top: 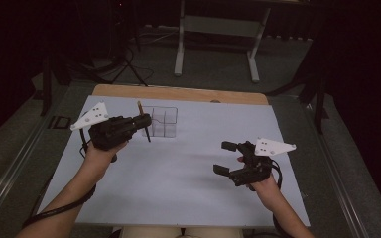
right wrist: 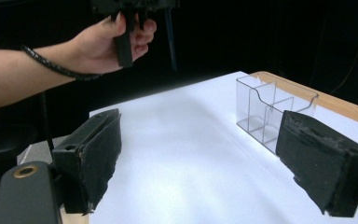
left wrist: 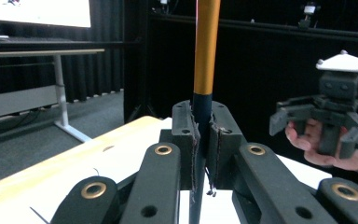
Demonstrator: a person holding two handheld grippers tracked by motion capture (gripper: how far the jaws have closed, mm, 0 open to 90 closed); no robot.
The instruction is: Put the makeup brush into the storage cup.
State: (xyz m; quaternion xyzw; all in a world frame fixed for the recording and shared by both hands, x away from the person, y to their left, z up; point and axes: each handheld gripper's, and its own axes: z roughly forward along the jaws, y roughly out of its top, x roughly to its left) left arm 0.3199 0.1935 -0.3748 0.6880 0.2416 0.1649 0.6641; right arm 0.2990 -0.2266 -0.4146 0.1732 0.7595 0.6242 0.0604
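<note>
Pen [left wrist: 206, 46], orange-barrelled with a dark lower section, clamped upright between the jaws of the left hand-held gripper [left wrist: 205, 135], pinched low on the dark part so that most of the barrel rises free above. Seen from the high view, same pen [top: 143, 120] carried just beside the clear organizer [top: 162, 121], near its left wall, tip end hanging below the jaws and clear of the bench [top: 178, 168]. Held vertical probably to drop straight into one of the compartments; which compartment, impossible to tell yet. Low grip likely leaves room for the tip to enter before the jaws meet the rim.

Organizer [right wrist: 270, 109] standing near the far edge of the white sheet, dividers visible, seemingly with nothing inside.

Right hand-held gripper [top: 230, 161] well apart on the near right of the bench, jaws spread wide with nothing between them [right wrist: 200, 163], pointed roughly toward the organizer. Parked there, by the look of it, to keep out of the way or stand ready to steady the container.
</note>
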